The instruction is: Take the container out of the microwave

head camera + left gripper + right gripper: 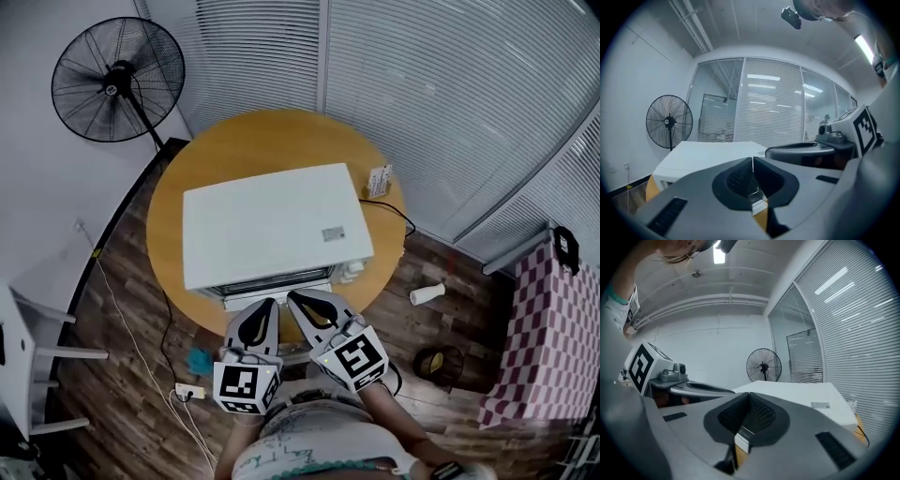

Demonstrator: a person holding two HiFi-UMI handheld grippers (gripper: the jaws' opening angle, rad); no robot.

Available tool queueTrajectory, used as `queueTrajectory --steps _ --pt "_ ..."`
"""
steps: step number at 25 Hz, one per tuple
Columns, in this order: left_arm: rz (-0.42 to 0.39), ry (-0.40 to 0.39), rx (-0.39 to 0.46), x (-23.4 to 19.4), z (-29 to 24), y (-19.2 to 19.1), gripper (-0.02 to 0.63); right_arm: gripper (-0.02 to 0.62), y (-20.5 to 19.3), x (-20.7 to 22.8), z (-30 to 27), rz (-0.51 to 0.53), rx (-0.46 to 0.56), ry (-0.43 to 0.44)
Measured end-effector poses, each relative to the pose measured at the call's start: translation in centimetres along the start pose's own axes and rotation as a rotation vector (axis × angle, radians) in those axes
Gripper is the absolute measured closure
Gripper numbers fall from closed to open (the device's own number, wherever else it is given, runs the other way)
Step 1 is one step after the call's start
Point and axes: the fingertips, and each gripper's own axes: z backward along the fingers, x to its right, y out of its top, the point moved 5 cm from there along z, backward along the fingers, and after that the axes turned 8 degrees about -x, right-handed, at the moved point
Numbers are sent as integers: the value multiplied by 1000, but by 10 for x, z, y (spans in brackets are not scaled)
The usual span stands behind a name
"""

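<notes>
The white microwave is seen from above in the middle of the frame, set on a round wooden worktop, with only a narrow strip of its front showing at its lower edge. The container cannot be made out in any view; nothing of the microwave's inside is shown.

Just below that front edge, at lower centre, both grippers are held side by side. The left gripper is pointed up the frame at the microwave front, and the right gripper is angled in beside it, so that the two tips are brought near each other. In the left gripper view the fingers are pressed together with nothing between them, and the microwave's flat top is spread out beyond them. In the right gripper view the fingers are likewise closed on nothing, with the white top stretching to the right.

A black pedestal fan is stood at the upper left, off the worktop. A small box is placed at the worktop's edge, right of the microwave, and a dark cable is run past it. Slatted blinds fill the upper right.
</notes>
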Motion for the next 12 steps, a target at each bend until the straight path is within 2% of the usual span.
queueTrajectory --steps 6,12 --pt "16 51 16 -1 -10 4 589 601 -2 10 -3 11 9 57" --pt "22 64 16 -13 -16 6 589 601 -1 19 -14 21 -1 59"
